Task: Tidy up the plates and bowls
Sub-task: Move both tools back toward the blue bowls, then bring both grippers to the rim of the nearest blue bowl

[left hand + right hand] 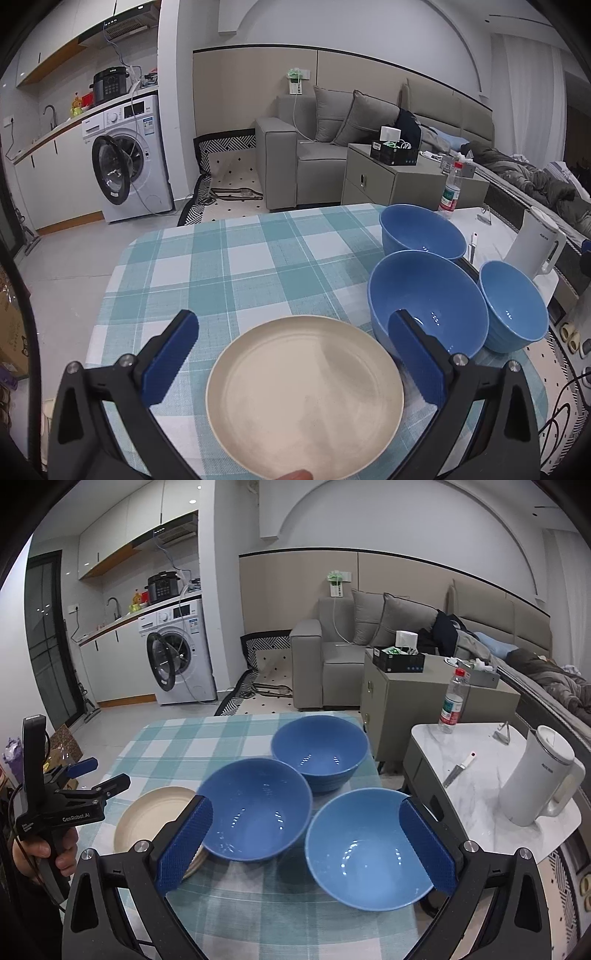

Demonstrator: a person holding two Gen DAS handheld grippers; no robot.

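The left wrist view looks down from close above the near left part of the checked table point(236, 258), facing the far sofa point(314, 162), with the cream plate point(304, 397) right below. The right wrist view sits further right and a little higher, facing the same way. Both share the plate point(155, 816), three blue bowls and the washing machine point(177, 653).

Left gripper point(293, 334) open over plate point(304, 398)
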